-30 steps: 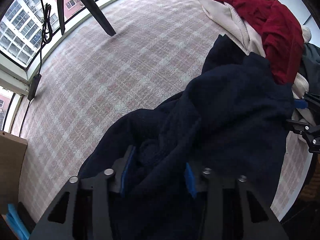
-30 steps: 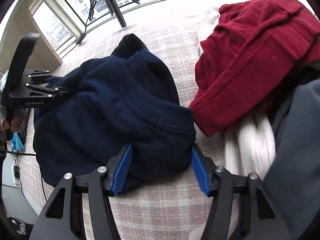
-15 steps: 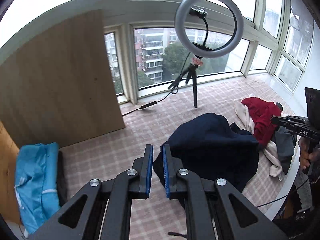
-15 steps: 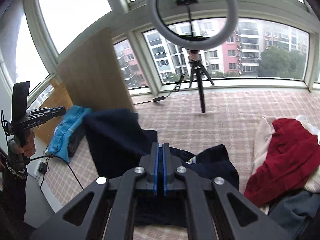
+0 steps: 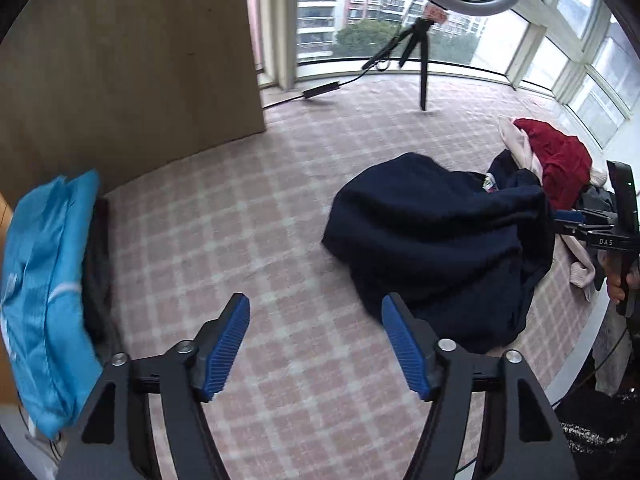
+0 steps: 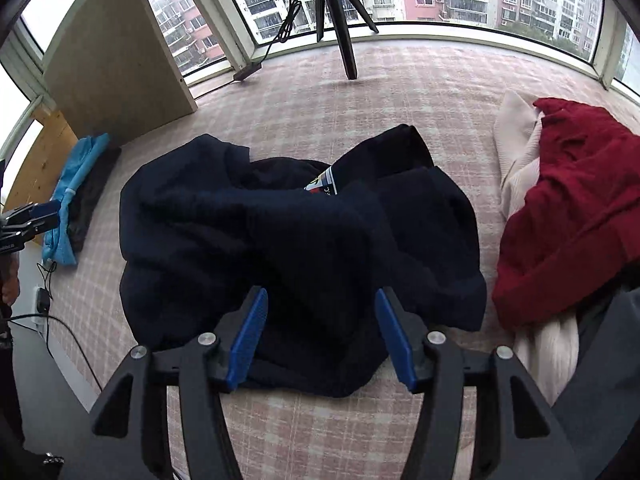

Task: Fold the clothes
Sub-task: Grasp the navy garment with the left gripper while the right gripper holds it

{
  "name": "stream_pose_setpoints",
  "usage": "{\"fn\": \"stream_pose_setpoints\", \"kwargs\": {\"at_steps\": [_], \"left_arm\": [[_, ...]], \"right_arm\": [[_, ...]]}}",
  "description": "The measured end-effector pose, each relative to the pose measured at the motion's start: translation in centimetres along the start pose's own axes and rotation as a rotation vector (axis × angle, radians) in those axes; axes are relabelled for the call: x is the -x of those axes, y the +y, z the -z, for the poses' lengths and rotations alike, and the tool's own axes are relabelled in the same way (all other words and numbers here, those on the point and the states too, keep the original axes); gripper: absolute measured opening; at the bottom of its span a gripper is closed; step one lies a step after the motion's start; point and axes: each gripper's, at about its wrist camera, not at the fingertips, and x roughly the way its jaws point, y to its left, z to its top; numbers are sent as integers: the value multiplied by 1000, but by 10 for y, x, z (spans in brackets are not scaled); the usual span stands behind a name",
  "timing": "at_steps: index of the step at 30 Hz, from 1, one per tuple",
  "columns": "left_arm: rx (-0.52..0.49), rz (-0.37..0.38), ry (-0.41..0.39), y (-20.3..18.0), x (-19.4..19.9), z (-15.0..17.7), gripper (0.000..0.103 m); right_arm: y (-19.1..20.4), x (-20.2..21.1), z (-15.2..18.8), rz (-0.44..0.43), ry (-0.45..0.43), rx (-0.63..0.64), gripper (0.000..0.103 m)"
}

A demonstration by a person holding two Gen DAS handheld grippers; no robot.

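Note:
A navy sweater (image 6: 300, 240) lies crumpled in a heap on the pink checked cover (image 6: 400, 100), with a white label (image 6: 322, 184) showing near its top. My right gripper (image 6: 320, 312) is open just over the heap's near edge, the dark fabric showing between its blue pads (image 6: 248, 332). My left gripper (image 5: 314, 320) is open over bare cover, to the left of the sweater (image 5: 432, 240) and clear of it. The right gripper (image 5: 576, 218) shows at the sweater's far right side in the left wrist view.
A red garment (image 6: 572, 208) on a cream one (image 6: 516, 148) and a grey one (image 6: 600, 380) lie to the right. Folded blue clothing (image 5: 40, 280) sits at the left by a wooden board (image 5: 120, 60). A ring-light tripod (image 6: 340, 20) stands by the windows.
Half a second ago both grippers were shut and held high. Now both are open and lower, and the navy sweater lies in a heap on the cover.

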Motion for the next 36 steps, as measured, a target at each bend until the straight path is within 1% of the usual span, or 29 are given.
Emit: {"fn": "stream_pose_setpoints", "kwargs": {"at_steps": [2, 5, 6, 7, 10, 11, 13, 14, 15, 16, 17, 18, 19, 20, 21, 24, 26, 28, 29, 30, 31, 32, 34, 36], "left_arm": [[-95, 21, -7, -24, -24, -35, 73], [-197, 47, 41, -49, -68, -79, 74], [-226, 58, 61, -54, -83, -92, 74], [-247, 74, 85, -56, -97, -101, 74], [-279, 144, 143, -60, -134, -118, 74], [-280, 160, 154, -60, -144, -120, 74], [-285, 196, 202, -63, -163, -118, 74], [-286, 214, 231, -65, -172, -116, 69], [-284, 228, 258, -67, -177, -111, 48], [-283, 245, 269, -69, -177, -106, 37], [-290, 248, 250, -72, -170, -100, 26], [-303, 234, 207, -74, -158, -94, 19], [-305, 228, 170, -74, -146, -89, 14], [-281, 241, 144, -70, -131, -87, 11], [-245, 254, 119, -65, -114, -85, 10], [-169, 240, 9, -45, -52, -83, 8], [-138, 235, -96, -33, 3, -88, 8], [-113, 219, -217, -25, 67, -95, 8], [-105, 200, -280, -23, 101, -99, 7], [-104, 163, -346, -23, 138, -104, 5], [-107, 127, -413, -24, 177, -108, 5], [-110, 103, -478, -25, 216, -110, 5], [-112, 56, -582, -28, 289, -113, 5], [-126, -6, -667, -38, 352, -111, 5]], "right_arm": [[0, -6, 3, 10, 3, 7, 57], [3, -13, 1, 23, -8, 24, 57], [3, -16, 0, 18, -12, 26, 59], [3, -18, -2, 14, -16, 27, 62], [3, -28, -5, 7, -29, 27, 64], [3, -32, -5, 8, -25, 26, 64], [3, -39, -4, 7, -16, 28, 64], [4, -41, -3, 7, -16, 31, 64], [5, -43, -2, 8, -16, 34, 64], [6, -44, -1, 6, -17, 35, 61], [5, -41, 0, -6, -20, 28, 53], [5, -36, 1, -19, -23, 18, 17], [4, -30, 2, -34, -32, 2, 7], [5, -18, 1, -33, -56, -4, 7], [12, 2, -6, -18, -96, 14, 7], [33, 62, -25, 26, -217, 68, 6], [47, 102, -38, 56, -297, 105, 6], [61, 142, -50, 86, -377, 141, 6], [68, 162, -57, 101, -417, 159, 6], [75, 182, -63, 115, -457, 177, 6], [84, 204, -70, 131, -502, 200, 6], [100, 235, -78, 150, -561, 237, 6], [131, 299, -87, 191, -683, 299, 6], [157, 357, -90, 221, -792, 346, 6]]}}
